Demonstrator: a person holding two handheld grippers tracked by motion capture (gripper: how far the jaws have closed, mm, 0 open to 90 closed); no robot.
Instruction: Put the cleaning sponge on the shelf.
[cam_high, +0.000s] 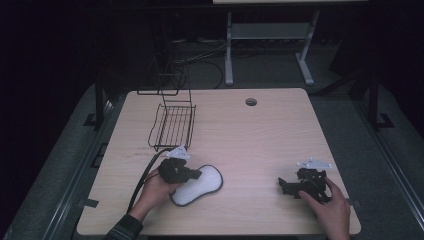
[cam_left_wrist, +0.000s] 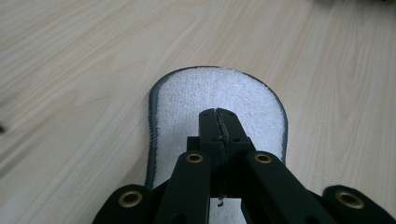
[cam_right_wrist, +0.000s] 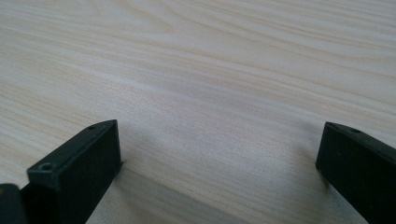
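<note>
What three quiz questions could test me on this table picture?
1. True or false: the left gripper has its jaws pressed together over the white fluffy pad with dark edging.
2. Are the right gripper jaws wide apart or closed?
3. Which stands at the far left of the light wooden table: A) black wire basket B) red cup?

Key: 1 true; 2 wide apart; 3 A.

The desk (cam_high: 260, 145) is pale wood-grain, smooth and matt. The pad (cam_left_wrist: 219, 95) is white looped cloth, rough like terry, with a dark stitched edge. The left tool (cam_left_wrist: 218, 122) looks like matt black plastic with brass-coloured rivets. The basket (cam_high: 172, 125) seems to be thin black wire.
</note>
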